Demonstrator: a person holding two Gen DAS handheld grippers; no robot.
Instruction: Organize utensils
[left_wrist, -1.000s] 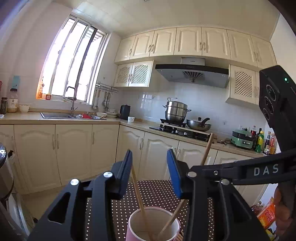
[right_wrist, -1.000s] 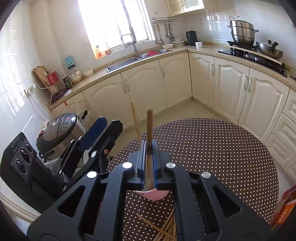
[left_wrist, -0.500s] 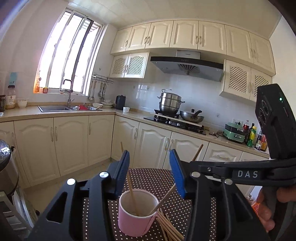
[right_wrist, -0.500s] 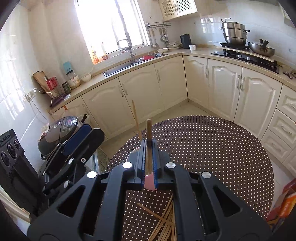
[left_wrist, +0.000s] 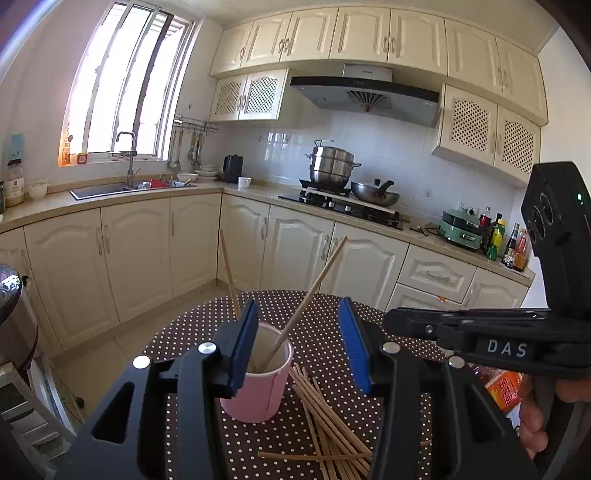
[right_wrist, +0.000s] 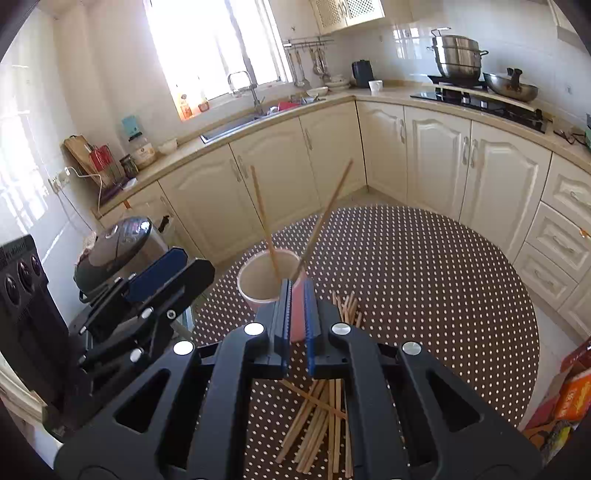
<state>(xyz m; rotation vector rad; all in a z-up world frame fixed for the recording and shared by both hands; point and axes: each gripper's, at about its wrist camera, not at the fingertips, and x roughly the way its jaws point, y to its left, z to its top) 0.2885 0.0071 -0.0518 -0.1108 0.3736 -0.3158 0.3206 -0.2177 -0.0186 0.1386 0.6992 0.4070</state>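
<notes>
A pink cup (left_wrist: 258, 391) (right_wrist: 264, 275) stands on the round polka-dot table (right_wrist: 424, 280) with two chopsticks (right_wrist: 264, 218) leaning in it. A loose pile of chopsticks (left_wrist: 332, 424) (right_wrist: 321, 413) lies just right of the cup. My left gripper (left_wrist: 299, 343) is open; the cup shows partly behind its left finger, untouched. In the right wrist view the left gripper (right_wrist: 184, 266) hangs to the left of the cup, apart from it. My right gripper (right_wrist: 297, 286) is shut to a thin slit with nothing in it, just in front of the cup and above the pile.
A rice cooker (right_wrist: 114, 247) stands off the table's left side. An orange packet (right_wrist: 572, 398) sits at the table's right edge. Cream cabinets ring the room, with a stove and pots (left_wrist: 332, 170) at the back. A hand (left_wrist: 535, 424) holds the right gripper (left_wrist: 395, 323).
The chopstick the right gripper held now leans in the cup, free of the jaws. Both grippers have drawn back from the cup, bringing the loose pile into view.
</notes>
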